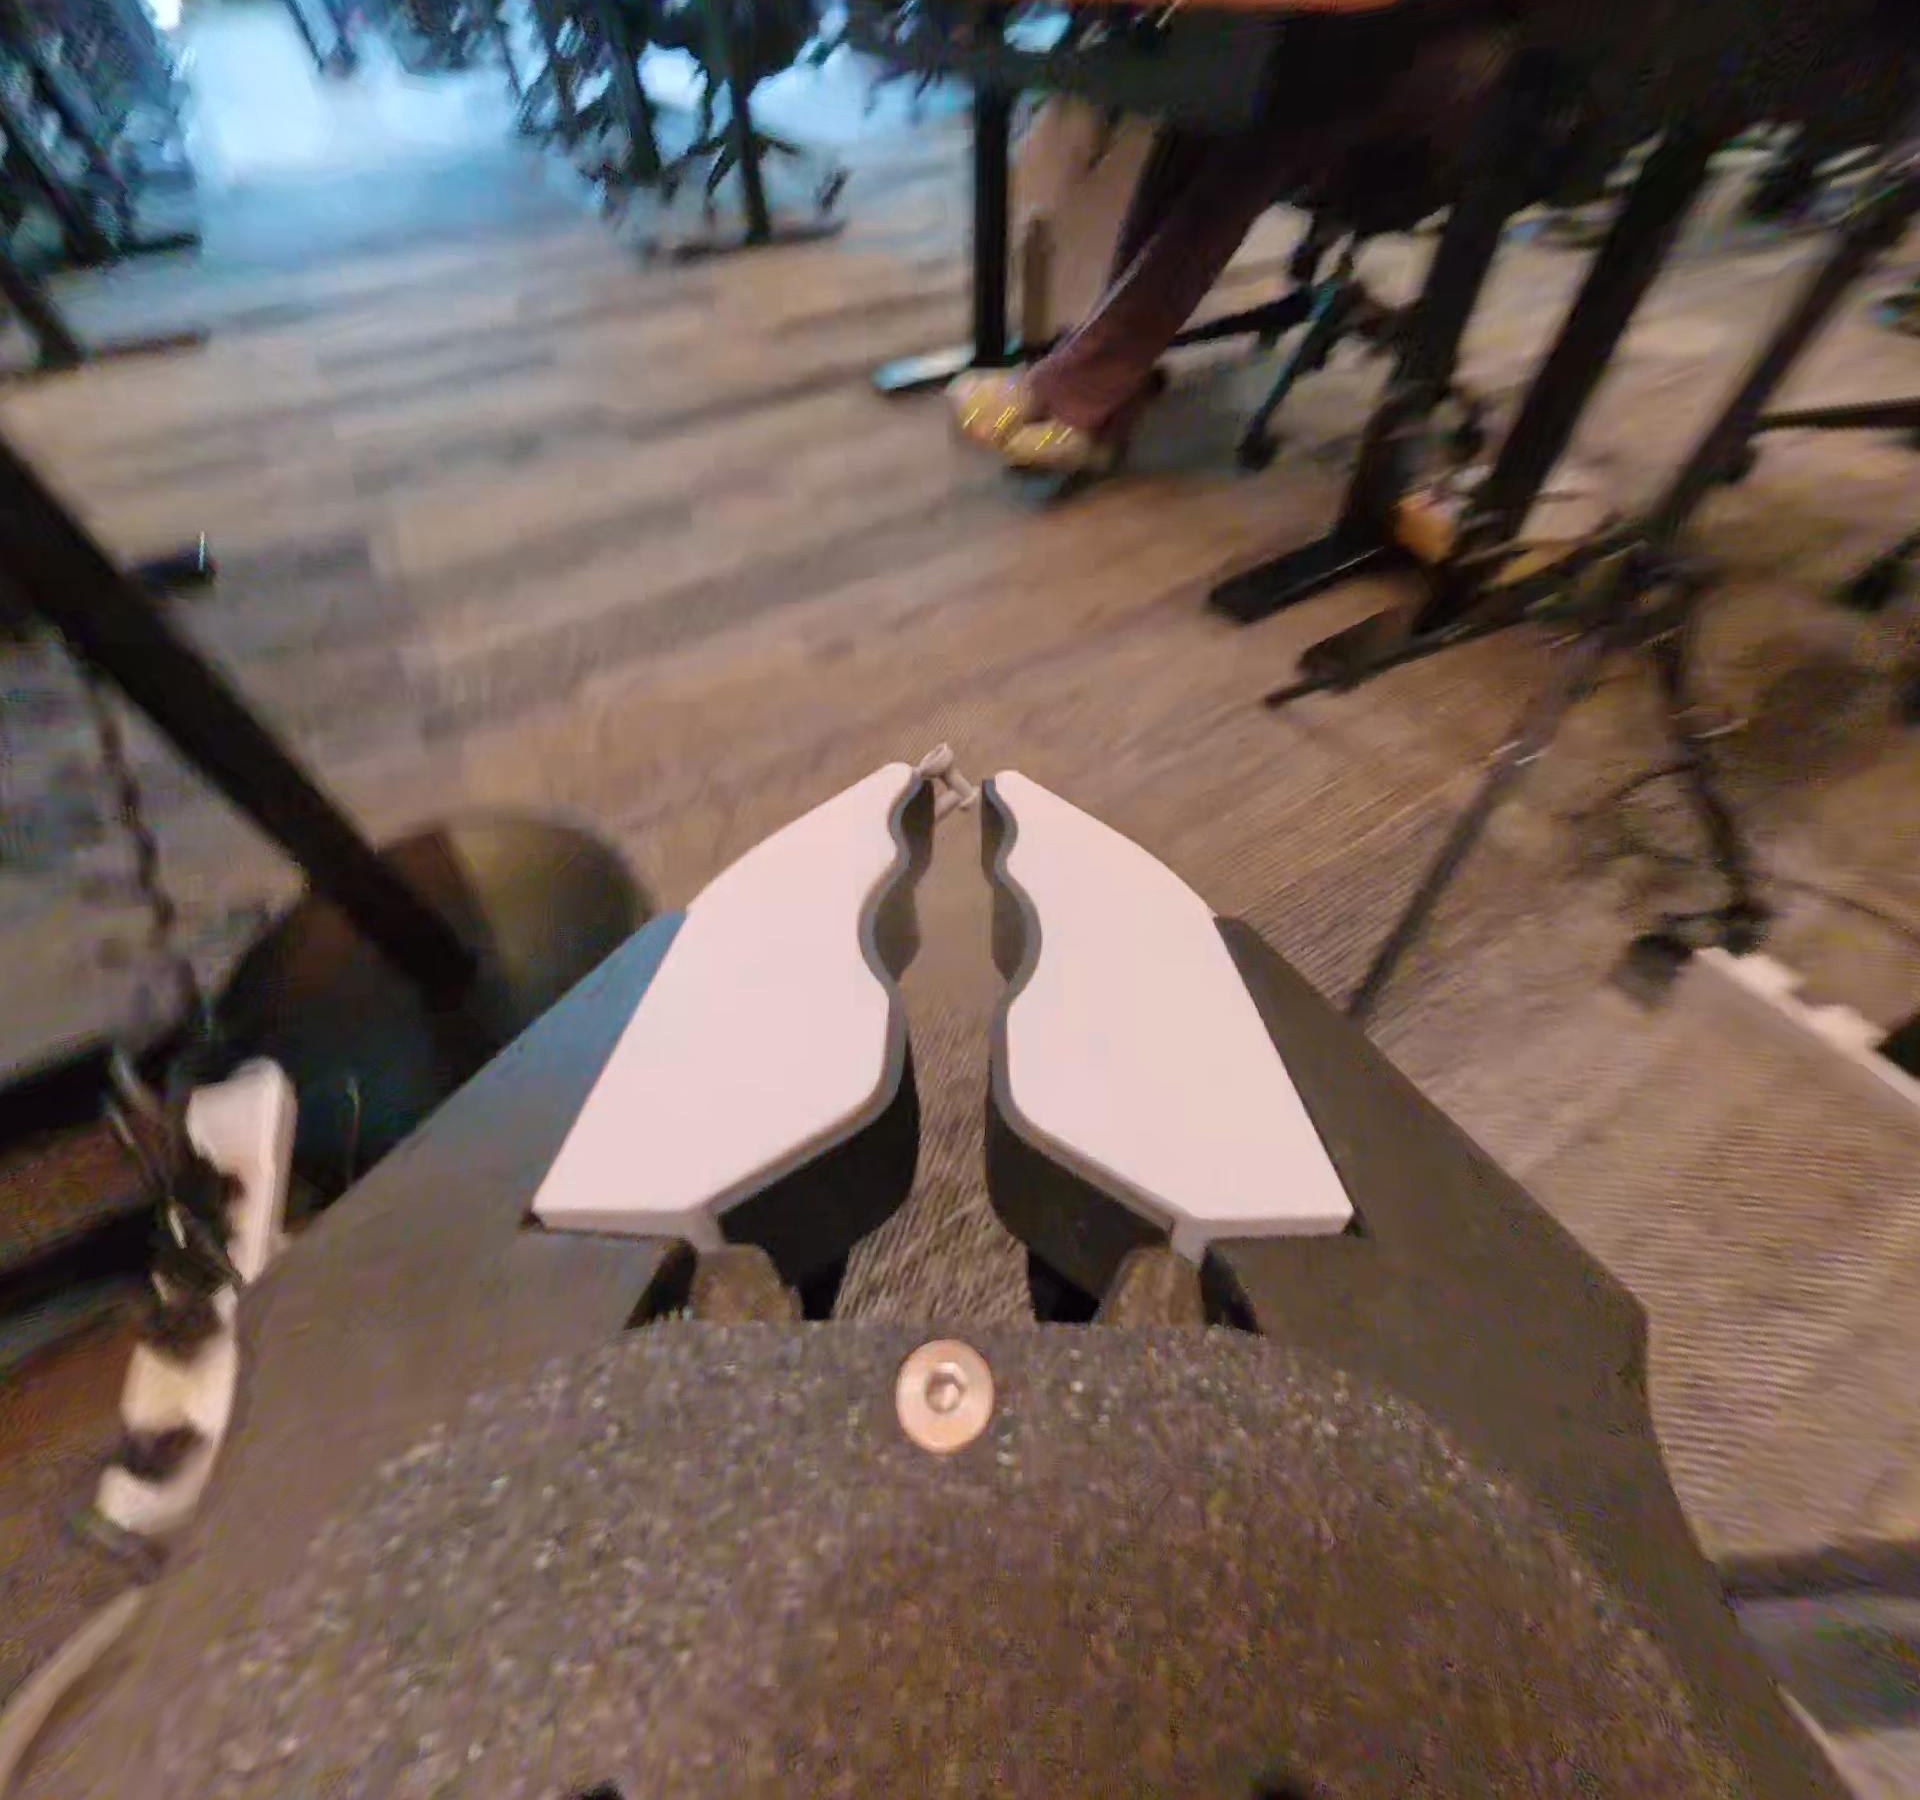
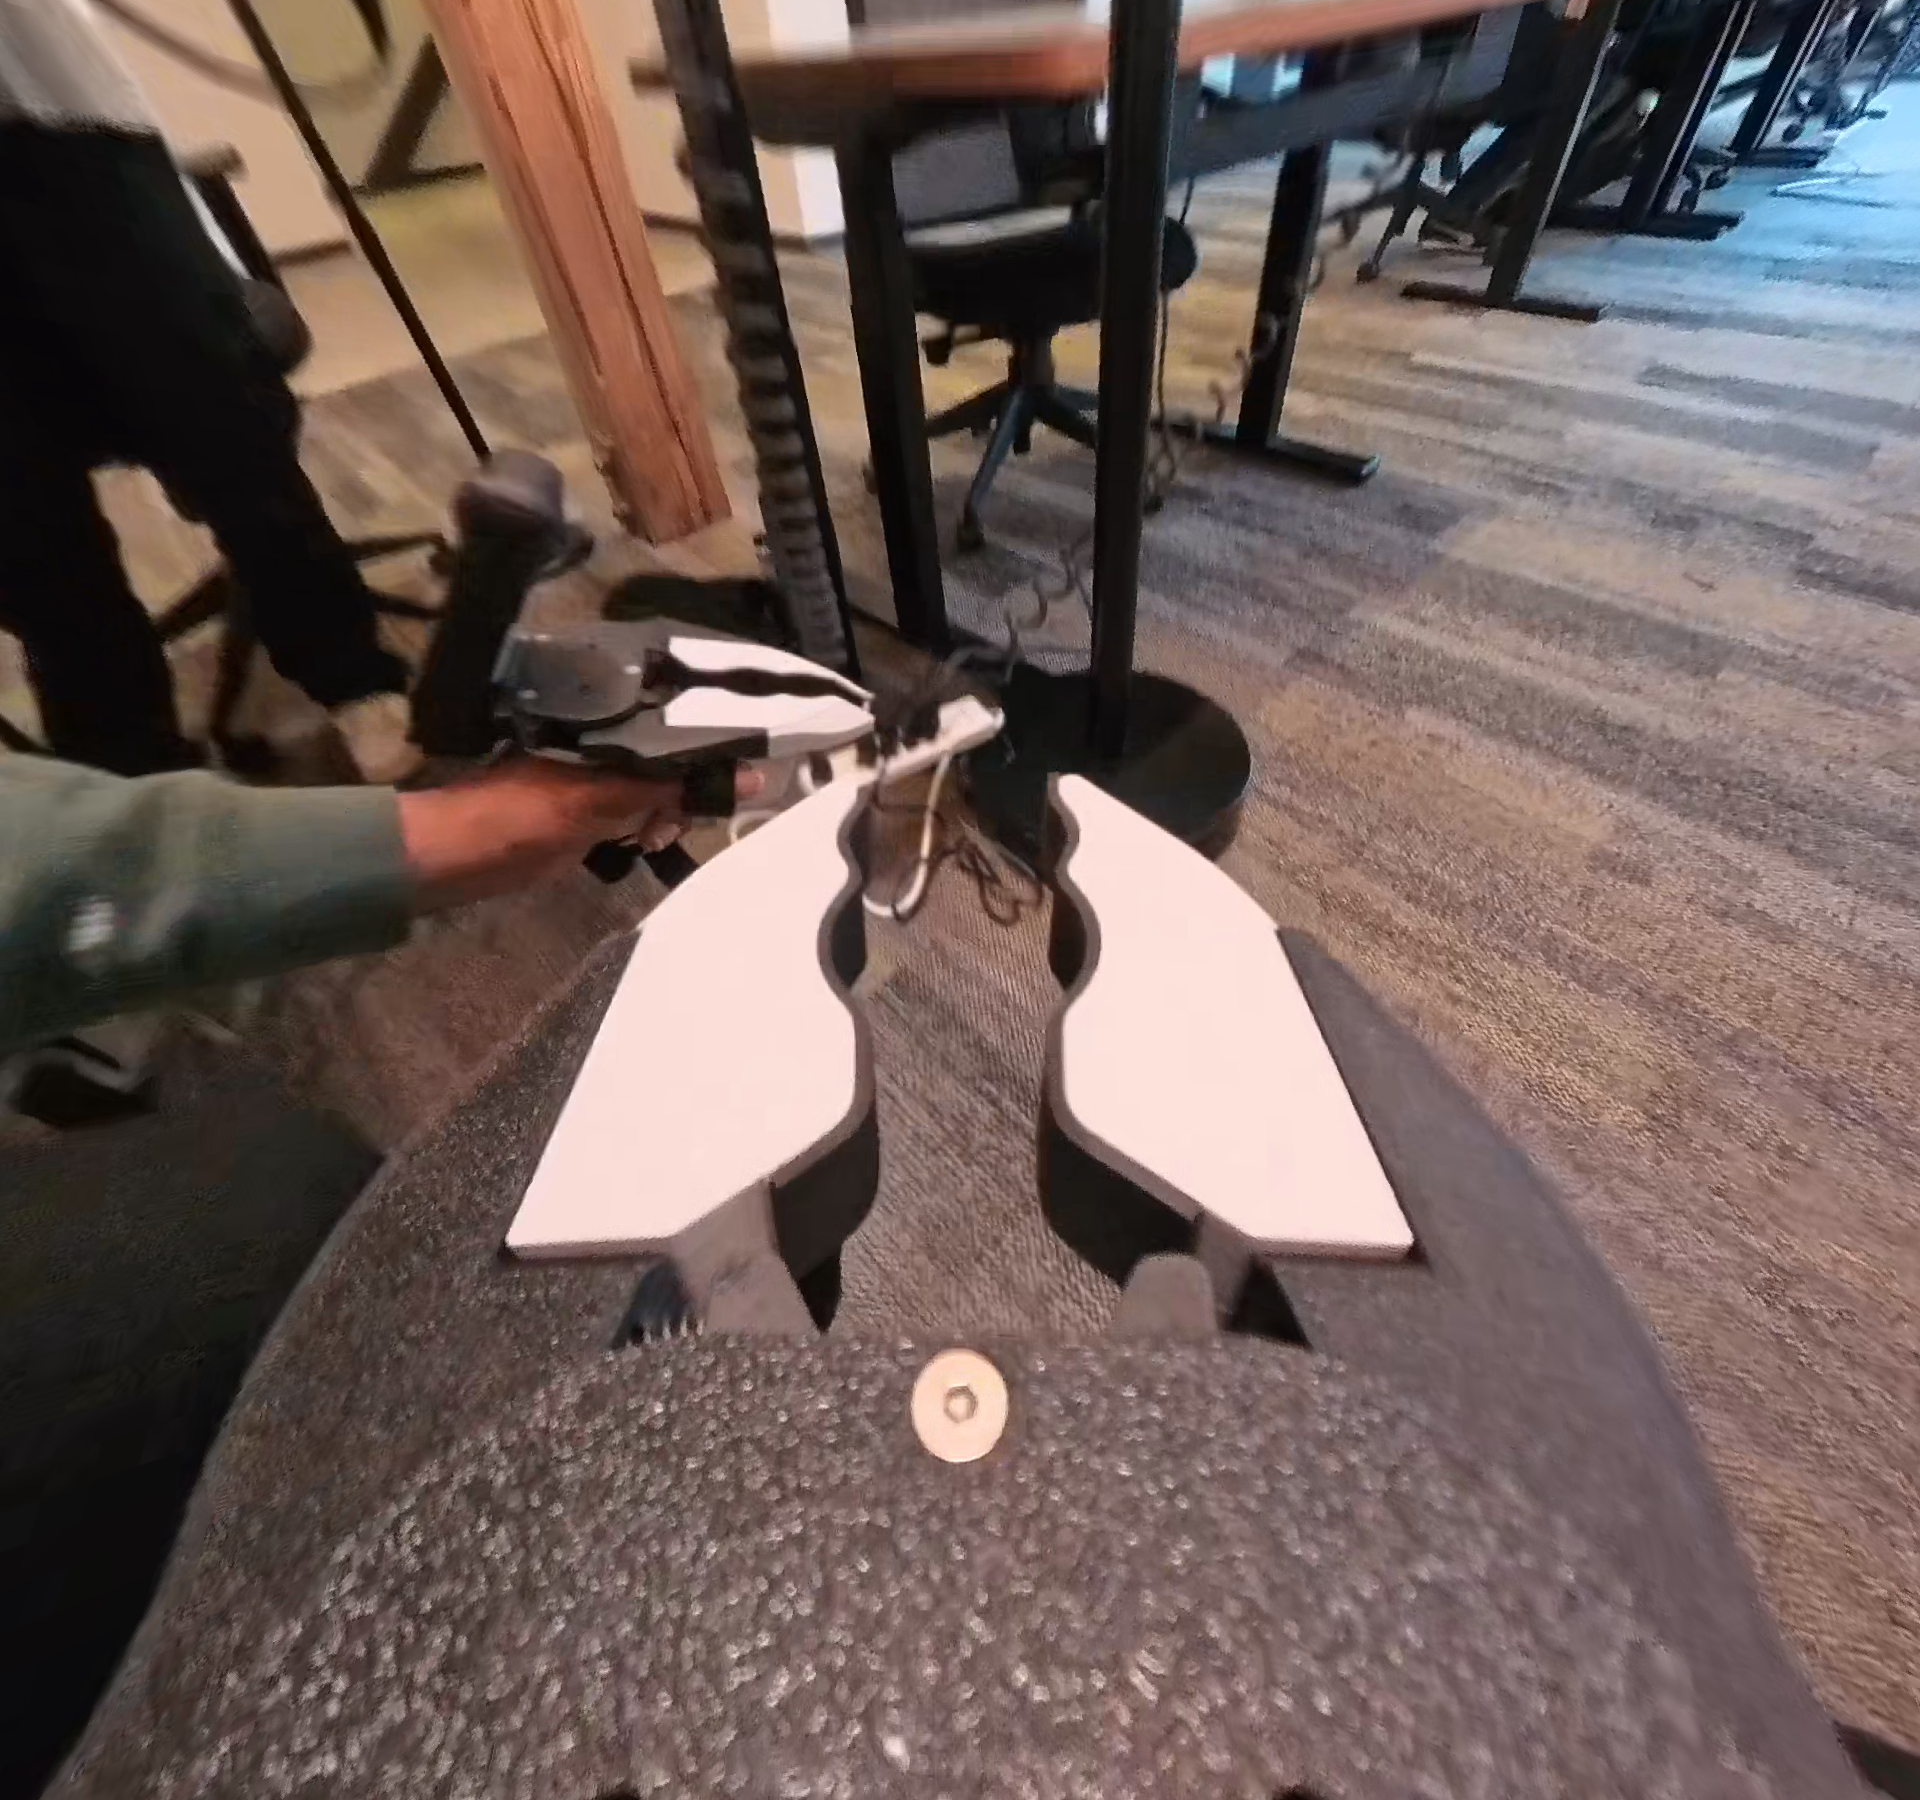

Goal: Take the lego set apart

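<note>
Both grippers are low over a grey carpet floor; no lego set shows in either view. My left gripper [image 1: 951, 789] has its white fingers nearly together, pinching a small grey lego piece [image 1: 943, 776] at the tips. It also shows in the right wrist view [image 2: 862, 701], held by a hand in a green sleeve, at the left near a power strip; the piece cannot be made out there. My right gripper [image 2: 961, 794] is open and empty, with carpet and cables showing between its fingers.
A white power strip [image 2: 940, 742] with tangled cables lies by a black round pole base [image 2: 1174, 763]; it also shows in the left wrist view [image 1: 223, 1231]. Black desk legs, an office chair [image 2: 997, 223], a wooden post [image 2: 582, 244] and a seated person's feet [image 1: 1023, 420] stand around. The gap from one gripper's tips to the other's is roughly 20 centimeters.
</note>
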The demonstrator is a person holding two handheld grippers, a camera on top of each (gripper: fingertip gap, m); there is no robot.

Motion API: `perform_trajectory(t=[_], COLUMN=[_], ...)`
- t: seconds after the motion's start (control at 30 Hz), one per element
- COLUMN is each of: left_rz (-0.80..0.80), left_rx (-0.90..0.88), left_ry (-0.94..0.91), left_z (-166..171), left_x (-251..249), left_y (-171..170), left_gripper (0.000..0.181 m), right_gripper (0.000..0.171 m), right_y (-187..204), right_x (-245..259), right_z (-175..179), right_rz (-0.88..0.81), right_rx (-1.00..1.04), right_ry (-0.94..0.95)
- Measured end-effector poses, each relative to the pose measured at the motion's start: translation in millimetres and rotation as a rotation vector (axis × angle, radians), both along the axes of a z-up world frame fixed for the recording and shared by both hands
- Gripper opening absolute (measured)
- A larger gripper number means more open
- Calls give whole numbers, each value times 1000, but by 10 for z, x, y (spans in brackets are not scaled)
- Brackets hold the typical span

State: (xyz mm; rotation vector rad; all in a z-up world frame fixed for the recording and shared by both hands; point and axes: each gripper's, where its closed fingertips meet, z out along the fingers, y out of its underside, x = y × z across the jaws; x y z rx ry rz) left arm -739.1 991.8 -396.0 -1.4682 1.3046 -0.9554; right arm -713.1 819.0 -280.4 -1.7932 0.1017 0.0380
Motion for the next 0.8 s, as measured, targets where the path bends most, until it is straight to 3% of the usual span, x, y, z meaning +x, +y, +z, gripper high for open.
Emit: perform_trajectory(t=[0.13, 0.2, 0.33, 0.43, 0.7, 0.8], left_rz=[-157, -231, -394, -527, -802, -964], left_rx=[113, 197, 314, 397, 532, 562], left_ry=[-56, -90, -166, -251, -336, -389], left_z=[2428, 3426, 4874, 5483, 6070, 6262], left_x=[-39, -156, -613, -1242, -3152, -3795], left_y=[-1456, -2232, -3774, -4983, -7803, -9019], left_gripper=[9, 9, 9, 9, 9, 9], right_gripper=[31, 30, 28, 27, 23, 21], right_y=[-568, -1025, -2241, -3281, -5966, -7071], right_x=[-313, -511, -1038, -1699, -3616, -4253], right_z=[1864, 2695, 3875, 4380, 5059, 5156], right_rz=[2, -8, -62, -111, -294, -409], right_rx=[32, 34, 62, 143, 252, 248], right_ry=[34, 64, 110, 140, 197, 142])
